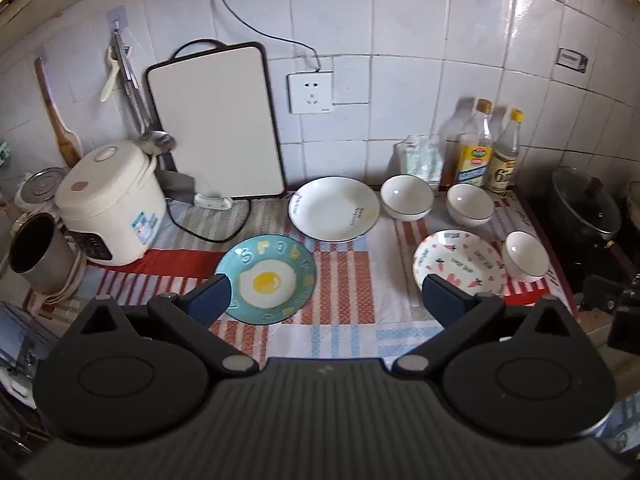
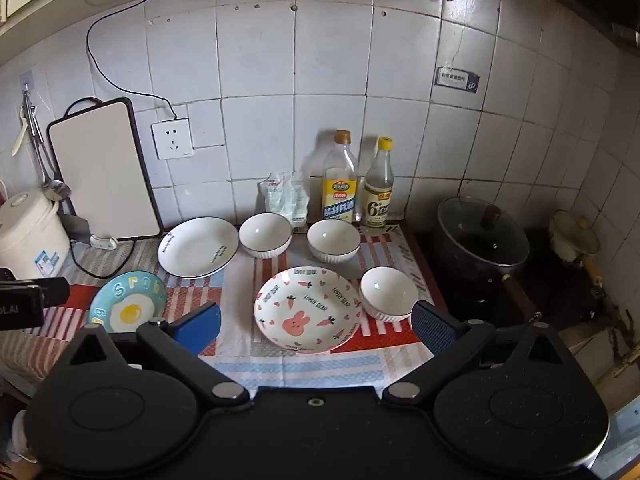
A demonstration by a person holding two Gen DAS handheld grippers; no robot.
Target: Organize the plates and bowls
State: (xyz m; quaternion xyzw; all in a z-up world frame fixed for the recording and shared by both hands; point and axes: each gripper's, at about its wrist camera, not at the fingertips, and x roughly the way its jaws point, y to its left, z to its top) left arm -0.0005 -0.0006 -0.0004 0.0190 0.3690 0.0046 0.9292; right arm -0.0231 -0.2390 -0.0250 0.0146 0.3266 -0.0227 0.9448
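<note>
Three plates (image 2: pixel 307 311) and three bowls (image 2: pixel 389 293) on desk (image 2: pixel 240 320), rabbit plate at 12 o'clock of right tool (image 2: pixel 316 322): glazed, rigid, breakable, slippery (pinch rims); both tools, left tool (image 1: pixel 325 298) included, open and empty.

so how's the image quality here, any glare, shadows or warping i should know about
Left wrist view: heavy fisheye bend in the wall tiles, dark vignette at the corners, bright glare on the upper right tiles, bottles cast soft shadows leftward on the wall. Right wrist view: same barrel warp, the pot and stove side sits dim, dishes stay sharp, small glints in the bowls.
</note>
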